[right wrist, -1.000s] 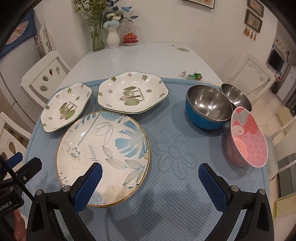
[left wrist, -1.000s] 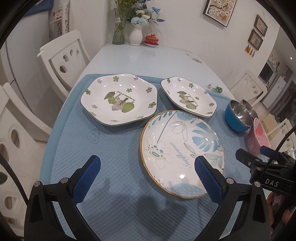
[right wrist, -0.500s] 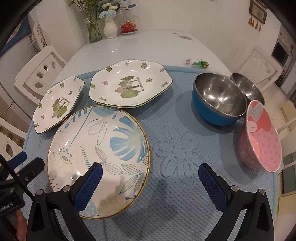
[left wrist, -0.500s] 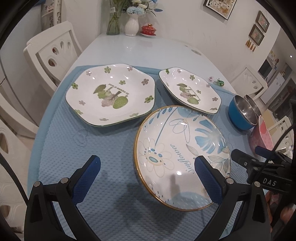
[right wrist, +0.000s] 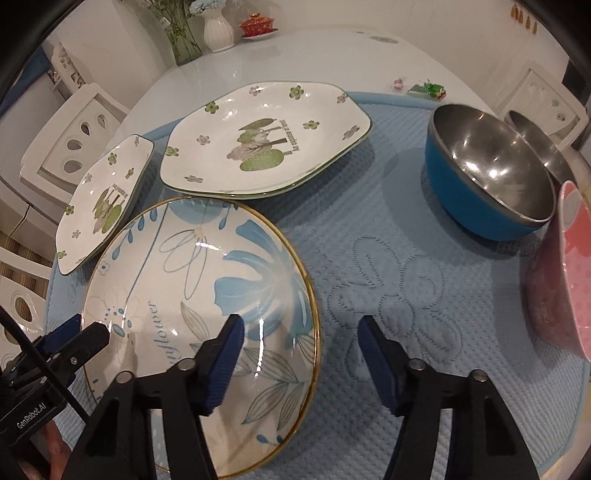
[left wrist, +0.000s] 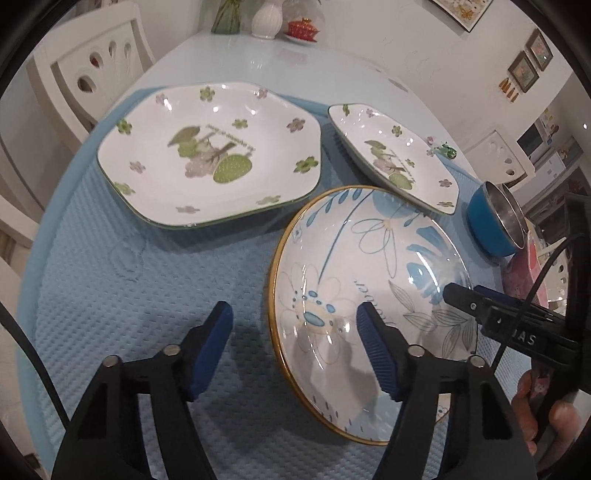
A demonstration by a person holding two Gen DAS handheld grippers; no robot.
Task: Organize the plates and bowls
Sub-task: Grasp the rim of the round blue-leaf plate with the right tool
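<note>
A round white plate with blue flowers and a gold rim (left wrist: 369, 266) (right wrist: 177, 280) lies on the blue mat nearest to me. My left gripper (left wrist: 295, 332) hangs over its left rim. Its jaws are closing with the rim between them, and the pads are clear of the plate. My right gripper (right wrist: 301, 334) straddles the plate's right rim the same way, jaws closing, nothing pressed. Behind lie a large hexagonal leaf-print plate (left wrist: 210, 155) (right wrist: 266, 140) and a smaller matching one (left wrist: 395, 155) (right wrist: 103, 203). A blue steel bowl (right wrist: 487, 177), a second steel bowl (right wrist: 535, 140) and a tilted pink bowl (right wrist: 565, 273) stand at the right.
The blue quilted mat (right wrist: 388, 280) covers the near end of a white table (left wrist: 277, 62). Vases and a red lidded cup (right wrist: 256, 24) stand at the far end, with small green trinkets (right wrist: 428, 88) by the mat's edge. White chairs (left wrist: 92, 62) flank the table.
Both grippers have dropped closer to the round plate and tilted further down. Their jaws have narrowed from wide apart to about half. No dish has moved.
</note>
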